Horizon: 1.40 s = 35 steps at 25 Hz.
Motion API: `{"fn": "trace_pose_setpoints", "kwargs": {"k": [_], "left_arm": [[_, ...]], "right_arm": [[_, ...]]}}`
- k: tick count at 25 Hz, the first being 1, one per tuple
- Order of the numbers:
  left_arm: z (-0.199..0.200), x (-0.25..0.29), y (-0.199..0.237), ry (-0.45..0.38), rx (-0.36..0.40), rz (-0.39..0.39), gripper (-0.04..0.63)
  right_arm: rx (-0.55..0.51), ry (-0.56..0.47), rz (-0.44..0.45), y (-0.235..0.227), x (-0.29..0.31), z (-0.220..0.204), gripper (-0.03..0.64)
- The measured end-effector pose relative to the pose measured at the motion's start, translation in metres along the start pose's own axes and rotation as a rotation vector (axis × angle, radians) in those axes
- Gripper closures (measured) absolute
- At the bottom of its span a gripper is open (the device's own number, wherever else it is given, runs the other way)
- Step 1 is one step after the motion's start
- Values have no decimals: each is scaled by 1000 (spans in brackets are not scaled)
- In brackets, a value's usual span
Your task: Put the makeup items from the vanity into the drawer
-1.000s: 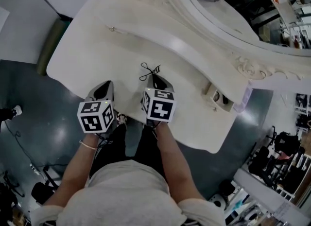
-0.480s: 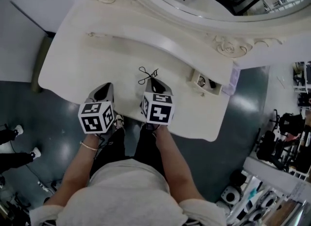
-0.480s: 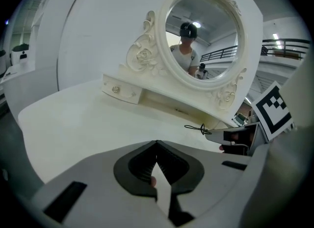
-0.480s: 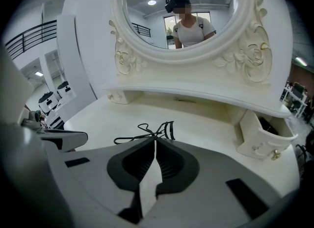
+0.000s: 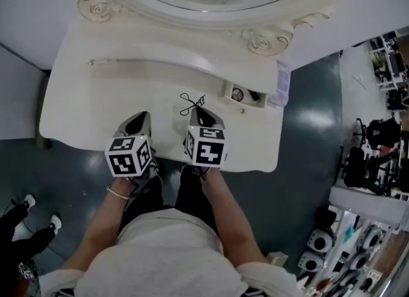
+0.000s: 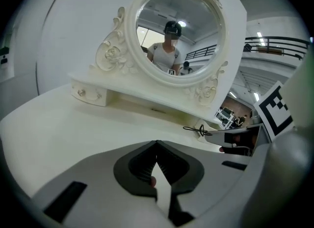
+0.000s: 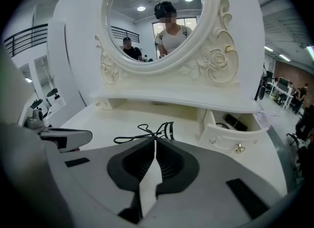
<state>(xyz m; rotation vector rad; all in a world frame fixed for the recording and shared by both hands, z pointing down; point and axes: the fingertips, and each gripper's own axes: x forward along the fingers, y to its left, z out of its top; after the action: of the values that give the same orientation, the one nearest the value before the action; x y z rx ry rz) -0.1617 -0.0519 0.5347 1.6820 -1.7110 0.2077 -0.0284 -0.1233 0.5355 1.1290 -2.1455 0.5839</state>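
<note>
While both grippers hover over the near edge of the white vanity surface (image 5: 96,110), the left gripper (image 6: 157,146) has its jaws pressed together with nothing between them, and the right gripper (image 7: 155,141) is the same, jaws together and empty. Black eyelash curler (image 7: 147,133) lies flat on the surface just beyond the right gripper's tips, not touched by it. Left gripper sits left of the eyelash curler and a bit nearer the person, apart from it. Right of the eyelash curler and slightly farther back, small drawer (image 7: 230,142) under the raised shelf (image 7: 171,97) stands pulled open, knob on its front facing out. Inside it a round item (image 7: 223,125) and a dark oblong item (image 7: 241,122) lie side by side; what exactly they are can't be told. Beyond the eyelash curler the raised shelf runs across the back of the surface, with a closed little drawer (image 6: 89,94) at its far-left end. Farther behind the eyelash curler, above the shelf, stands the oval mirror (image 7: 152,21) in a carved white frame with rose ornaments, and it reflects the person.
</note>
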Motion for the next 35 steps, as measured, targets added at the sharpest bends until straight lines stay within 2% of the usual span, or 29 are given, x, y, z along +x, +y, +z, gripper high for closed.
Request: {"fn": "trace_pose_setpoints", "kwargs": {"k": [17, 35], "left_arm": [[15, 42, -112, 25, 125, -185, 592], [26, 85, -168, 52, 172, -229, 592]], "right_arm": [[101, -81, -129, -89, -53, 7, 592], [135, -88, -180, -162, -56, 21, 592]]}}
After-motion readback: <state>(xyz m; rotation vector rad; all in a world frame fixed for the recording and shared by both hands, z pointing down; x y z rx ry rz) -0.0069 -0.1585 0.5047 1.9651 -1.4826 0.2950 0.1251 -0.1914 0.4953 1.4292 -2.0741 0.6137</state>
